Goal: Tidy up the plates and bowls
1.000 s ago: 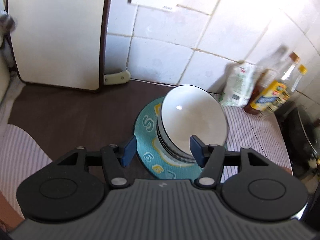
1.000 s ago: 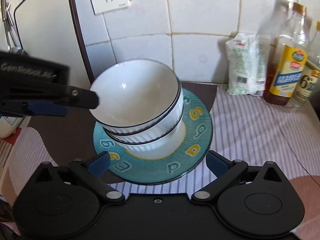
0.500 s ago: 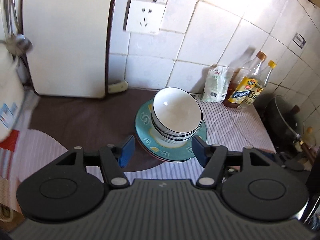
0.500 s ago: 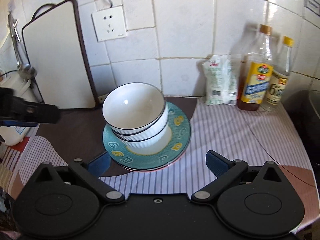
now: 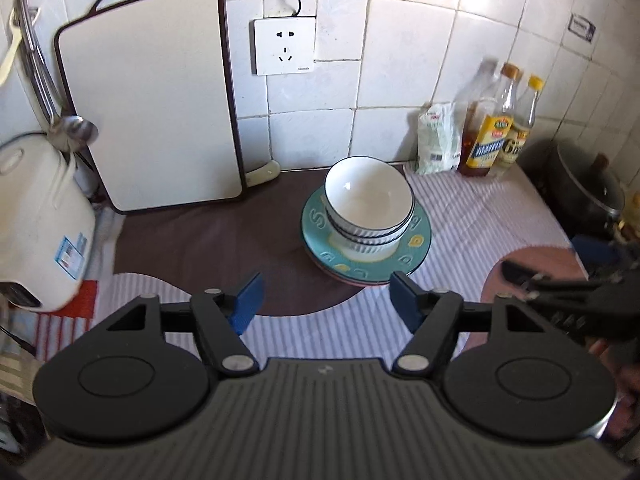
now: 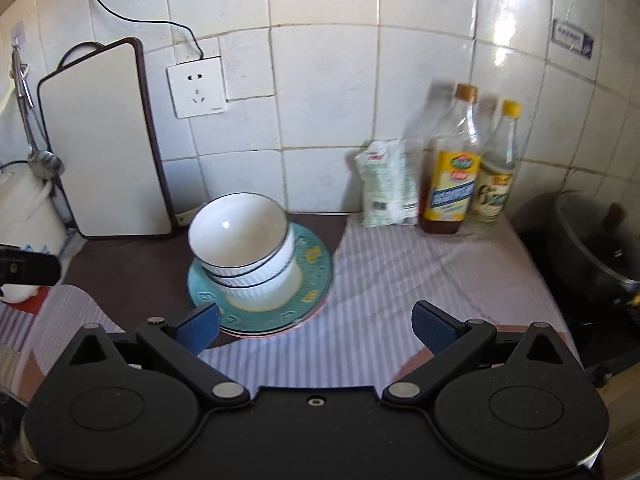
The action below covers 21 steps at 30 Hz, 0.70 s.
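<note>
White bowls with dark rims (image 5: pixel 368 204) (image 6: pixel 240 240) sit nested on a teal plate with yellow letters (image 5: pixel 416 248) (image 6: pixel 316 276), which lies on a pink plate whose edge shows below it. The stack rests on the counter near the tiled wall. My left gripper (image 5: pixel 326 300) hovers above and in front of the stack, its jaws opening with nothing between them. My right gripper (image 6: pixel 316 328) is open and empty, also back from the stack. The right gripper (image 5: pixel 560 288) shows blurred at the right of the left wrist view.
A white cutting board (image 5: pixel 152 100) leans on the wall at the left beside a rice cooker (image 5: pixel 36 220) and hanging ladle (image 5: pixel 72 132). A packet (image 6: pixel 386 184) and two bottles (image 6: pixel 452 168) stand at the right. A dark pot (image 6: pixel 592 248) is far right. A wall socket (image 5: pixel 285 46) is above.
Both grippers have pulled back and up from the bowl stack, which now looks smaller and farther. The left jaws have spread wider. The bowls and plates stay put.
</note>
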Each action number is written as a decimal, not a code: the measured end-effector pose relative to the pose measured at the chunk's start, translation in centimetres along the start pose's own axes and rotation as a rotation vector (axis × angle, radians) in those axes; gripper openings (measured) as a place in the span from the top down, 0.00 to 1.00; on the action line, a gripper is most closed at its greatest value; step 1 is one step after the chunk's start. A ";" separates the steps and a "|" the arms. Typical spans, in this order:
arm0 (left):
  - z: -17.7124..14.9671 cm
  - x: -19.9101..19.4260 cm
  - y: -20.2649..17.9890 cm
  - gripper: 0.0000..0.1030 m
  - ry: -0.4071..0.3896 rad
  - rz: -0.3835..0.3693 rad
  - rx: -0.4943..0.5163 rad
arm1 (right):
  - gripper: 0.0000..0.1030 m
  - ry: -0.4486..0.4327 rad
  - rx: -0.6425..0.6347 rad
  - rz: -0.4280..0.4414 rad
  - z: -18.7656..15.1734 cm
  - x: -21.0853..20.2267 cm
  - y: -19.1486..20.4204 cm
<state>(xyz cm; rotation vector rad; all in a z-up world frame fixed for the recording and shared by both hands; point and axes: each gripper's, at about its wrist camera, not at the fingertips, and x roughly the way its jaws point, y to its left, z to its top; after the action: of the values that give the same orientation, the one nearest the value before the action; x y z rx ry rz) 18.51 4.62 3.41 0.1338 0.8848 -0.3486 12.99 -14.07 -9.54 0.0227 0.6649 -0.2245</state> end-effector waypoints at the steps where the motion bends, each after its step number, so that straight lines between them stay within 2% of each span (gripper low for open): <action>1: -0.1 -0.4 -0.1 0.29 -0.006 0.022 0.010 | 0.00 0.001 0.000 -0.012 0.2 -0.5 -0.1; 6: -1.0 -2.0 -0.1 0.15 -0.023 0.059 0.013 | 0.00 -0.007 0.028 -0.013 1.0 -3.4 -0.8; 9: -2.2 -3.3 -0.4 0.07 -0.066 0.079 0.014 | 0.00 -0.010 0.044 -0.011 0.9 -4.9 -1.1; 13: -3.5 -4.6 -1.5 0.06 -0.075 0.053 0.032 | 0.00 0.011 0.073 -0.041 0.1 -6.1 -1.6; 15: -4.0 -4.9 -1.9 0.02 -0.070 0.041 0.026 | 0.00 0.011 0.072 -0.050 -0.4 -6.6 -1.9; 21: -5.3 -5.0 -2.5 0.00 -0.043 0.092 0.020 | 0.00 -0.012 -0.018 -0.099 -1.8 -8.4 -1.7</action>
<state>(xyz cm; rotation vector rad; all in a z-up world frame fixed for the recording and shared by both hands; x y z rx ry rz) 10.87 4.86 4.01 0.1843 0.8294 -0.2733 5.10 -13.84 -5.74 -0.0287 0.6571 -0.3137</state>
